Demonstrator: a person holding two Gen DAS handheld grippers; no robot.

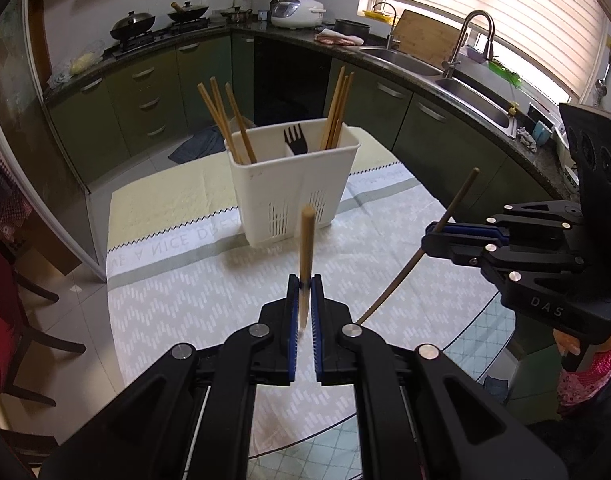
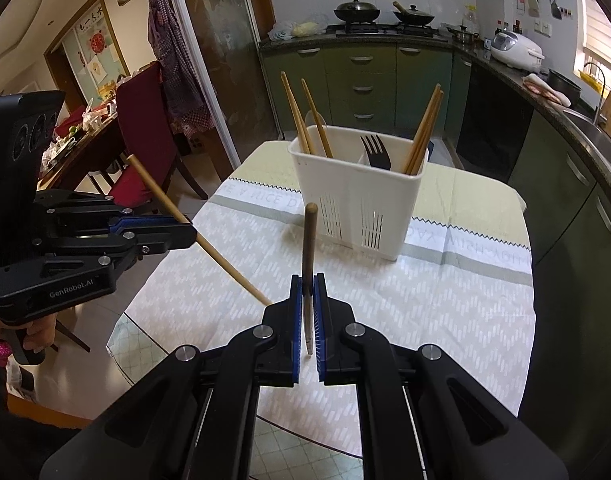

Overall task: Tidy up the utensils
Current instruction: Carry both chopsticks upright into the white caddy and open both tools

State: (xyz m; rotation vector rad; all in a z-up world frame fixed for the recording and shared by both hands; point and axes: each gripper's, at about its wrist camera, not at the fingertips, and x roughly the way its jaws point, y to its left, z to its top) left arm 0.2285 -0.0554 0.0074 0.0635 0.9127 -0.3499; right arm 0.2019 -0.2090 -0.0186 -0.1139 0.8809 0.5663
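Note:
A white utensil caddy (image 1: pixel 293 196) (image 2: pixel 357 200) stands on the cloth-covered table. Its left compartment holds wooden chopsticks (image 1: pixel 225 120) (image 2: pixel 305 116). Its right compartment holds a black fork (image 1: pixel 295 140) (image 2: pixel 375 152) and more chopsticks (image 1: pixel 337 108) (image 2: pixel 423 132). My left gripper (image 1: pixel 304 284) (image 2: pixel 187 228) is shut on a light wooden chopstick (image 1: pixel 306 248) (image 2: pixel 209 240), held above the table in front of the caddy. My right gripper (image 2: pixel 307 284) (image 1: pixel 429 236) is shut on a darker chopstick (image 2: pixel 308 248) (image 1: pixel 401 276), to the right of the left one.
A patterned tablecloth (image 1: pixel 209 280) (image 2: pixel 445 300) covers the round glass table. Green kitchen cabinets (image 1: pixel 145 104), a stove with woks (image 2: pixel 385 16), a sink (image 1: pixel 473 96) and a rice cooker (image 1: pixel 297 12) ring the room. A red chair (image 2: pixel 145 128) stands at the left.

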